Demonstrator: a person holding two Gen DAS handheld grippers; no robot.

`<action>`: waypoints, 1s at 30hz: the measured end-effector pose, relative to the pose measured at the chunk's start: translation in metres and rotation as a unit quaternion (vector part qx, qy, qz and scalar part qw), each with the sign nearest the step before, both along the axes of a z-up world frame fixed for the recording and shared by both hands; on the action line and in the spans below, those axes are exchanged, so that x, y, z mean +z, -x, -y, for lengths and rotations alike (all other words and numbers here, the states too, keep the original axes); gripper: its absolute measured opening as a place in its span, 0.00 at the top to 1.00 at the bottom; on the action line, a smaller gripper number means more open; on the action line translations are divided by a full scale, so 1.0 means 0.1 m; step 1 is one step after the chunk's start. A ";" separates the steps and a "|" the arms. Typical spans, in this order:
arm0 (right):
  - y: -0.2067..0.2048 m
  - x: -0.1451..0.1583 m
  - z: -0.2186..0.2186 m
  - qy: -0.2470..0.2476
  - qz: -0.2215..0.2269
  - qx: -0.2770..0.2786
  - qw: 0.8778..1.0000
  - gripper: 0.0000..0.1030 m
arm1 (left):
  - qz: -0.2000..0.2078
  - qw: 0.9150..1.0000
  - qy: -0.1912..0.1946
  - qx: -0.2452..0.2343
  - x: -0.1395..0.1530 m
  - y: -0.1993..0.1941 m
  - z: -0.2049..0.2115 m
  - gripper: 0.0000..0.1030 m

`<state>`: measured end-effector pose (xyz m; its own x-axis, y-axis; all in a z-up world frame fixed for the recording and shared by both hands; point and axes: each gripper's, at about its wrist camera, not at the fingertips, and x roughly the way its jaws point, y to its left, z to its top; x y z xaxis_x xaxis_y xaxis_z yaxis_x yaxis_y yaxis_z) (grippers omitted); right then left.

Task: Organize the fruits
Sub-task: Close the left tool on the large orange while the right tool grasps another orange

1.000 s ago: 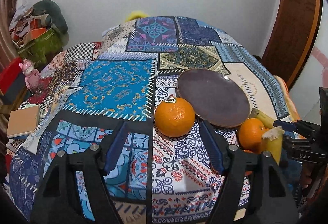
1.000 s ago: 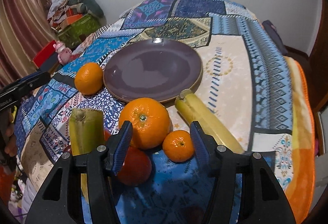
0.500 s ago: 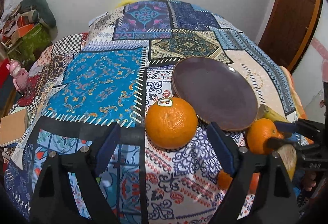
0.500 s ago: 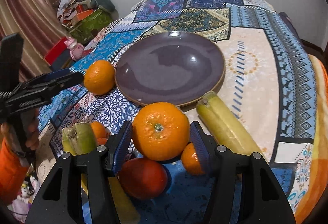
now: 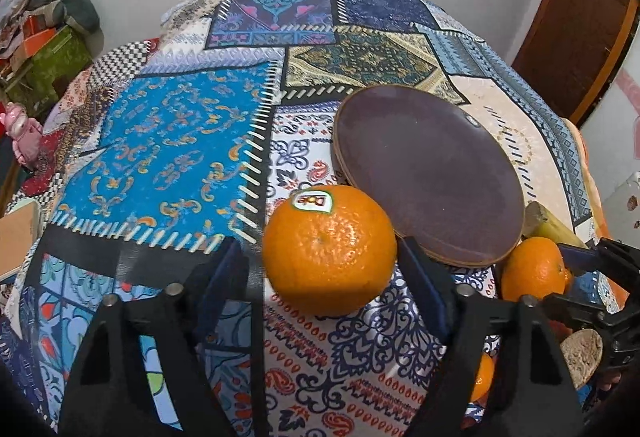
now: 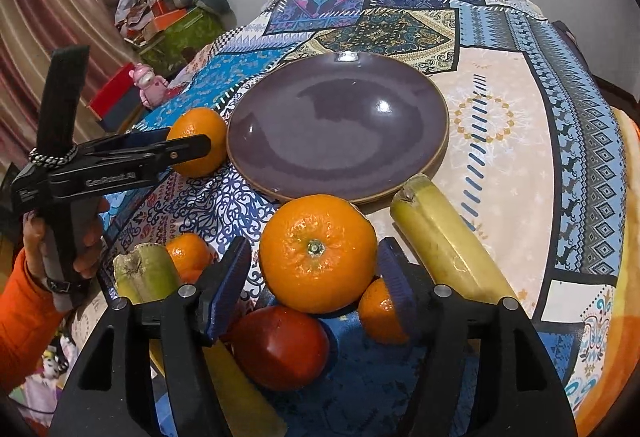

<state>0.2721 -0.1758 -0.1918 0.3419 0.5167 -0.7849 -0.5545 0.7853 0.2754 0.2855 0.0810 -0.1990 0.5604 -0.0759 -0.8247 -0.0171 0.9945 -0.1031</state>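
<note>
Stickered orange (image 5: 330, 251) now sits between the pads of the left gripper (image 5: 324, 273), just beside the purple plate (image 5: 432, 173) on the bed quilt (image 5: 160, 145) | jaws just narrowed, spread, not yet pinching | right gripper (image 6: 314, 279) widening around a second orange (image 6: 316, 253) | both pickups imminent.

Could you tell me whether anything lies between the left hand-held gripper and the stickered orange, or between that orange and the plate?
Nothing visible does. The left hand-held gripper already straddles the stickered orange, its jaws having just been closing around it. The purple plate sits directly beside the orange, bare, with only patterned cloth around.
</note>
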 end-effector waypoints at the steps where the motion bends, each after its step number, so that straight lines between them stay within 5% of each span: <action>1: 0.00 0.00 0.00 0.001 -0.001 0.000 1.000 0.39 | -0.002 1.000 0.006 -0.005 -0.01 -0.01 0.00 0.32; 9: -0.11 -0.04 0.03 0.001 -0.012 -0.012 1.000 0.24 | -0.002 1.000 0.010 -0.013 0.02 0.13 0.02 0.33; 24: -0.17 -0.13 -0.10 -0.007 -0.062 0.027 0.998 0.28 | 0.001 0.999 0.015 -0.050 0.14 0.68 0.19 0.33; 30: -0.19 -0.14 -0.05 -0.010 -0.065 0.021 0.998 0.38 | 0.003 0.998 0.016 -0.054 0.15 0.75 0.23 0.33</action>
<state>0.2908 -0.1705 -0.2062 0.2156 0.5442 -0.8108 -0.5453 0.7559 0.3624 0.2102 0.0576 -0.1838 0.5529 -0.1629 -0.8172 0.0913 0.9866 -0.1349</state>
